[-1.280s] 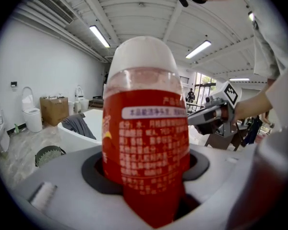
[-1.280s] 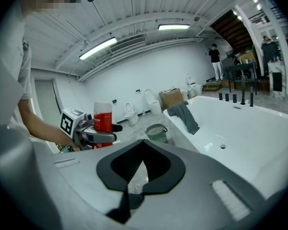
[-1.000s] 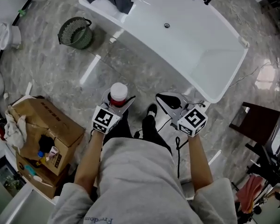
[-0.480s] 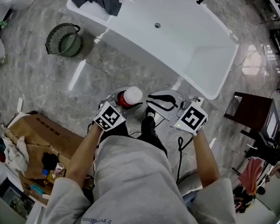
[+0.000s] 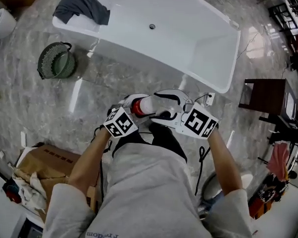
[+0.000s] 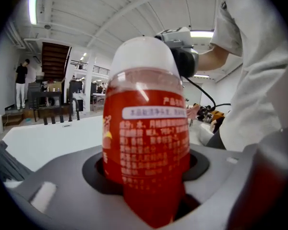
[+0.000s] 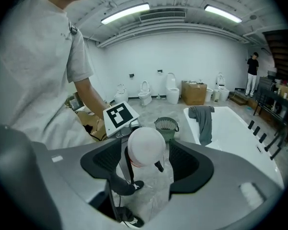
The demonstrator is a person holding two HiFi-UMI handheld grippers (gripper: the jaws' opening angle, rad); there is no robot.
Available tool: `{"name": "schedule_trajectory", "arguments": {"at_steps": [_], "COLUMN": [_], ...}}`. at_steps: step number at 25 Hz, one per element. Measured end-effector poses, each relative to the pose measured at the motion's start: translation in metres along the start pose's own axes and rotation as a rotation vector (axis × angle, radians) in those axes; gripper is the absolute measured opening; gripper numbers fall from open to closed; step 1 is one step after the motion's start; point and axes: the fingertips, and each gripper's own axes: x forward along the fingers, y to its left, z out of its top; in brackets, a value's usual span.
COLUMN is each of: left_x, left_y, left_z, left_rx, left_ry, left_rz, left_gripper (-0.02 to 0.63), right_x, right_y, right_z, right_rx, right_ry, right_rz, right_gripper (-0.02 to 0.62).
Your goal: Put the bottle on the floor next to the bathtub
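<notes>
Nearest the head camera: the person's grey-clad torso and both forearms, reaching forward over the marbled grey floor [image 5: 114,78]. The left gripper [image 5: 133,106] is clamped on the bottle [image 5: 141,105]. Its own view shows the red, labelled body seated between the dark pads, both pressing on it, with the white cap [image 6: 141,56] pointing away from the camera. From the head view the bottle lies roughly level and off the floor, in front of the person's feet, cap end turned toward the right gripper [image 5: 166,105]. That gripper's jaws stand wide and have just been opening. In the right gripper view the cap sits between the two pads with a gap on either side, so no contact there. The left gripper's marker cube [image 7: 120,116] shows just behind the cap in that view. Beyond the grippers: the white bathtub [image 5: 188,38], lying at a slant across the upper head view, its near long side close to the held bottle. A dark cloth [image 5: 82,6] hangs over the tub's left end. A green basket [image 5: 56,62] stands on the floor just beside that end. A cardboard box [image 5: 49,157] is at lower left and a dark side table [image 5: 265,95] to the right of the tub. Farthest, in the right gripper view: toilets [image 7: 172,92] lined along the white back wall.
</notes>
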Motion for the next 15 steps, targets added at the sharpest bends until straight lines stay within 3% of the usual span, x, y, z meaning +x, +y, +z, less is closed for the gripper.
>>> {"name": "schedule_trajectory", "arguments": {"at_steps": [7,15], "left_x": [0.018,0.026], "left_y": [-0.023,-0.023], "left_z": [-0.004,-0.006], "left_rx": [0.115,0.107], "left_ry": [0.042,0.043], "left_rz": [-0.128,-0.147], "left_gripper": [0.333,0.333], "right_x": [0.015,0.039], "right_y": [0.011,0.01], "right_z": [-0.034,-0.057], "right_rx": [-0.012,0.007], "right_ry": [0.18,0.277], "right_rz": [0.028,0.01], "right_gripper": [0.298,0.294]}}
